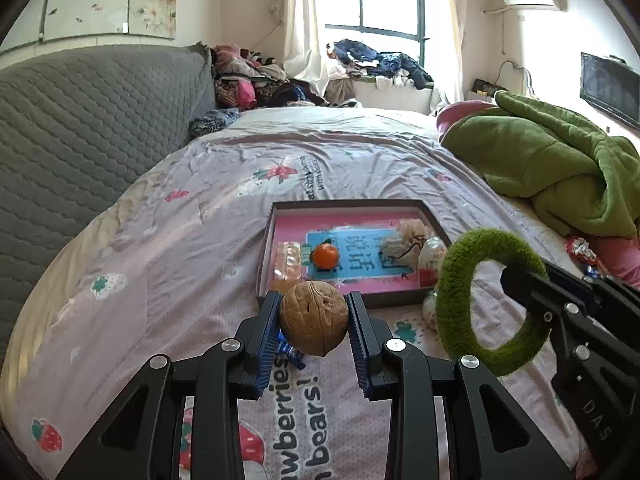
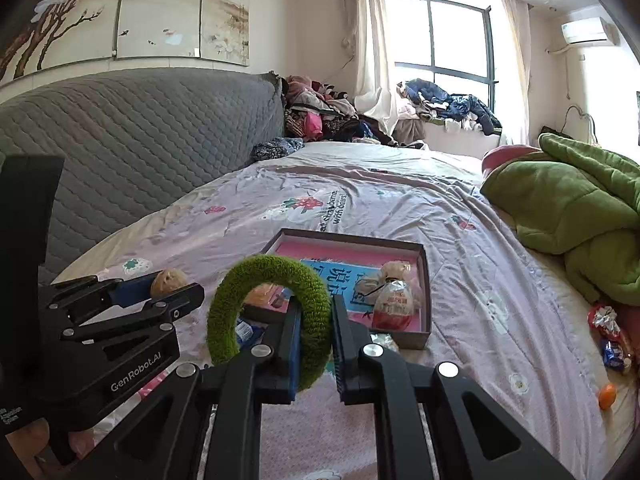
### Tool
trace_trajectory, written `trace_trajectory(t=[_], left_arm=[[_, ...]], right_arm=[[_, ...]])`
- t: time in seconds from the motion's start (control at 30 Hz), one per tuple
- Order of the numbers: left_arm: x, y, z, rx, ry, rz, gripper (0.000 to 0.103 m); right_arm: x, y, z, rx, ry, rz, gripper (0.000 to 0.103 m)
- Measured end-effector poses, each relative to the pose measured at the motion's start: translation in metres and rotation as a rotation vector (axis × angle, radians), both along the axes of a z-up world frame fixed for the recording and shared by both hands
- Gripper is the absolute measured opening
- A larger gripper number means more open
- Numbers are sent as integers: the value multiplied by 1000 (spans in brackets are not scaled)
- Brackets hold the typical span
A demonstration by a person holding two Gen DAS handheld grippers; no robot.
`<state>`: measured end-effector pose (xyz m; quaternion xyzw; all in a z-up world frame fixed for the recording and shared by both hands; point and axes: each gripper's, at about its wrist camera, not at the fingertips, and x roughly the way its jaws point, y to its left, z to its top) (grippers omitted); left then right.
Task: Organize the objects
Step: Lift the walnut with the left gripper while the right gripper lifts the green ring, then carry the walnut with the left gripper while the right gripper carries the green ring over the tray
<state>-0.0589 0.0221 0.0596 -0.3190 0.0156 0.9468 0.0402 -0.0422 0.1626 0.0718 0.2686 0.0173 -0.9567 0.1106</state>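
My left gripper (image 1: 313,312) is shut on a brown walnut (image 1: 313,319), held above the bedspread just in front of a shallow dark box (image 1: 347,205) with a pink lining. The box holds a small orange (image 1: 326,256), a yellow packet (image 1: 287,264), a cloth pouch (image 1: 400,242) and a foil egg (image 1: 431,256). My right gripper (image 2: 316,320) is shut on a fuzzy green ring (image 2: 272,316), upright, near the box's front edge (image 2: 400,338). The ring also shows in the left wrist view (image 1: 452,292), right of the walnut. The left gripper shows in the right wrist view (image 2: 176,286) with the walnut (image 2: 168,282).
A green blanket (image 1: 552,168) lies piled on the bed's right side. Wrapped sweets (image 2: 612,340) and a small orange (image 2: 607,396) lie loose on the bedspread at the right. A blue wrapper (image 1: 290,354) lies under the walnut. A grey padded headboard (image 1: 80,140) runs along the left.
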Motion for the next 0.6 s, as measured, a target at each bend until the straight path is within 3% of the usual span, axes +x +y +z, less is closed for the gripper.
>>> trace_trajectory(t=[0.6], left_arm=[[-34, 9, 19, -7, 19, -15, 34]], right_arm=[[-27, 14, 11, -18, 18, -40, 14]])
